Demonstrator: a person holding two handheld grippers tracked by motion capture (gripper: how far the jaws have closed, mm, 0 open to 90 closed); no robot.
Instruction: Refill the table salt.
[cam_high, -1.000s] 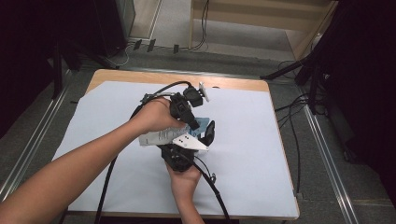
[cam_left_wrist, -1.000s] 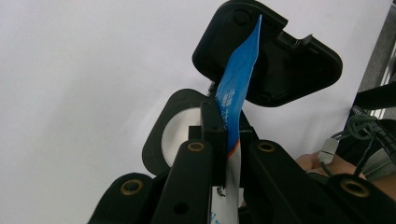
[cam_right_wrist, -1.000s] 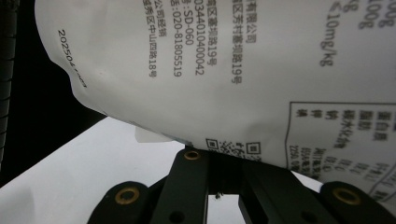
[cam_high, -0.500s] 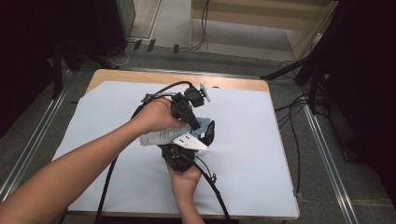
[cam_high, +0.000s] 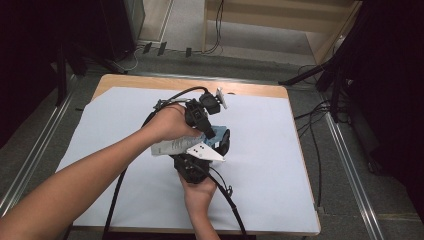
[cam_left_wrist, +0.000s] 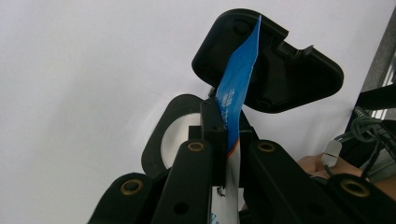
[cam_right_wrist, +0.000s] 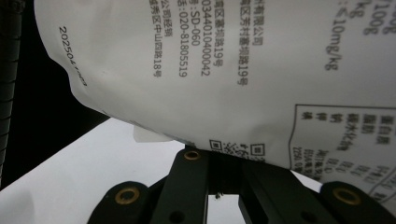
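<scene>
A white pouch (cam_high: 172, 146) with black print and a blue end (cam_high: 218, 132) is held over the middle of the table between both hands. My left gripper (cam_high: 206, 131) reaches in from the left and is shut on the pouch's blue edge (cam_left_wrist: 236, 79). The right gripper (cam_high: 196, 159) comes up from the near side, shut on the lower edge of the printed white pouch (cam_right_wrist: 224, 70). Just past the left gripper (cam_left_wrist: 227, 136) lies a small black hinged case (cam_left_wrist: 175, 135) with its lid (cam_left_wrist: 285, 74) standing open. The right gripper (cam_right_wrist: 224, 161) has the pouch right above its jaws.
A white sheet (cam_high: 110, 120) covers most of the wooden table (cam_high: 150, 80). Black cables (cam_high: 117, 192) trail from both grippers toward the near edge. Metal rails (cam_high: 350, 165) run along the floor on either side, and dark stands rise behind the table.
</scene>
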